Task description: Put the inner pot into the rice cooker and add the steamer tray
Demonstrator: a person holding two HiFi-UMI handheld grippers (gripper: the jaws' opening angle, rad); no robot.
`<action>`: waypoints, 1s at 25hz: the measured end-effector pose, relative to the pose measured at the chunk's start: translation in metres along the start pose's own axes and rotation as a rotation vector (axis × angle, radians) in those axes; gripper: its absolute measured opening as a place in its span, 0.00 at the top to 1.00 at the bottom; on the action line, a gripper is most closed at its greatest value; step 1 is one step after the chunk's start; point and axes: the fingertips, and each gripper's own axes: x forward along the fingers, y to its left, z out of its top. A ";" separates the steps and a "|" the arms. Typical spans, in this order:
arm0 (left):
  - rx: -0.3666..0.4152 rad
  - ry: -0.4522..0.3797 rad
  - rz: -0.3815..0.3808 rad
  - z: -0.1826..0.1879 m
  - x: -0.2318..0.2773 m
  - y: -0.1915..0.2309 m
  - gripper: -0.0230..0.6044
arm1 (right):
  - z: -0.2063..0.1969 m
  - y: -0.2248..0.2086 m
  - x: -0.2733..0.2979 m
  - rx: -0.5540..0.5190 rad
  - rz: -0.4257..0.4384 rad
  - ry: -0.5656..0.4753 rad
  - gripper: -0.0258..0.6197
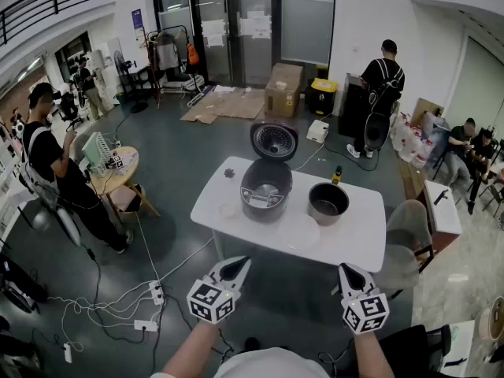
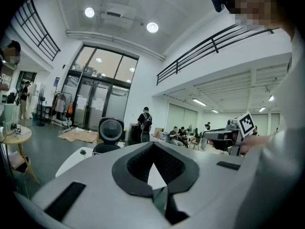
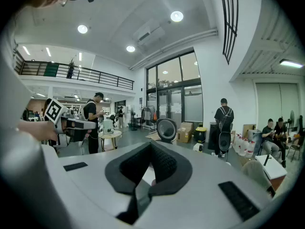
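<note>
Claws clenched on nothing: left gripper [image 1: 239, 266] and right gripper [image 1: 347, 271] at bottom of frame, well short of the white table [image 1: 364, 242].
Nothing looks done: dark metal inner pot [image 1: 328, 203] stands right of the open black rice cooker [image 1: 266, 189] at centre, pale round steamer tray [image 1: 299, 231] below them; 2 steps remain.

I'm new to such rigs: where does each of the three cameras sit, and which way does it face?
Head view: on the person's head, looking steeply down at the white rounded table, open black rice cooker and dark round inner pot; both forearms, left gripper, right gripper show.
Left gripper view: on that gripper, looking level along its shut jaws; right gripper at right.
Right gripper view: likewise; left gripper at left.
Shared: both gripper views show the cooker's raised lid.
</note>
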 end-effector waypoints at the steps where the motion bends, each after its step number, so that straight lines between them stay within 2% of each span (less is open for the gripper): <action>1: 0.001 0.001 0.001 0.000 0.000 0.000 0.94 | 0.000 0.001 0.000 -0.001 0.001 0.000 0.94; 22: 0.002 0.004 -0.024 -0.003 0.018 0.005 0.94 | 0.001 -0.003 0.012 0.012 -0.022 -0.014 0.94; 25: 0.009 0.015 -0.021 -0.005 0.019 0.009 0.91 | 0.002 -0.002 0.014 0.024 -0.024 -0.020 0.92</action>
